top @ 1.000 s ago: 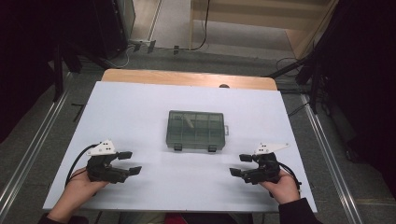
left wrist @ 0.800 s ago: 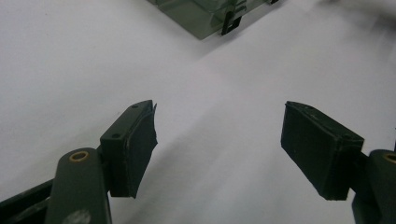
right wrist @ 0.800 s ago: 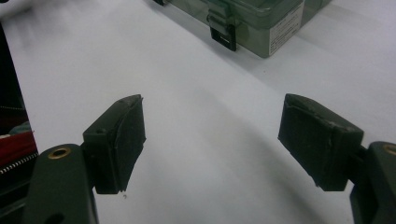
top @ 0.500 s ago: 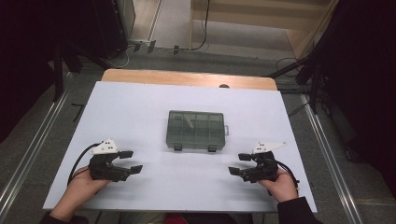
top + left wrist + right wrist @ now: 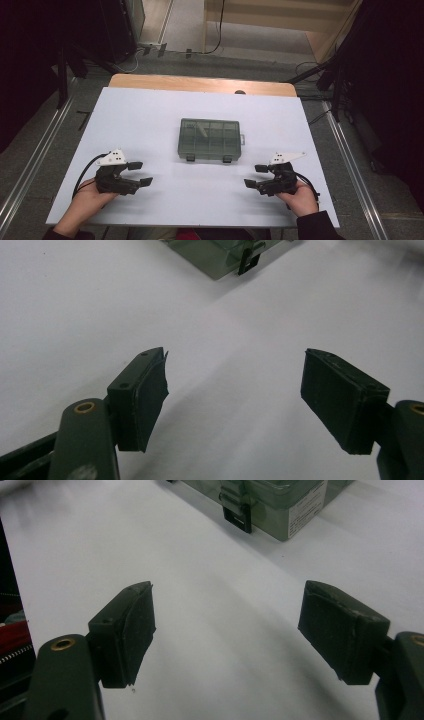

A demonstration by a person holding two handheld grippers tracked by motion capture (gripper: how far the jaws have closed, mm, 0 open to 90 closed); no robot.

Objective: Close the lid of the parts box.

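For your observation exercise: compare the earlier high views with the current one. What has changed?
Hardly anything. The left tongs and right tongs hover open near the table's front edge as before, any drift too slight to judge. Nothing was gripped or released. The closed compartment box stayed put.

Translucent grey-green compartment box (image 5: 210,139), flat on the white table (image 5: 150,115), near its middle, long side facing the person. Lid shut, both dark latches (image 5: 190,158) on the near edge down. Inner dividers faintly visible through the lid as a grid of cells; a pale streak across one upper cell, nature unclear. Small tab protruding from the right short side. White label (image 5: 307,503) on one side wall in the right gripper view. Well apart from both grippers, roughly midway between them.
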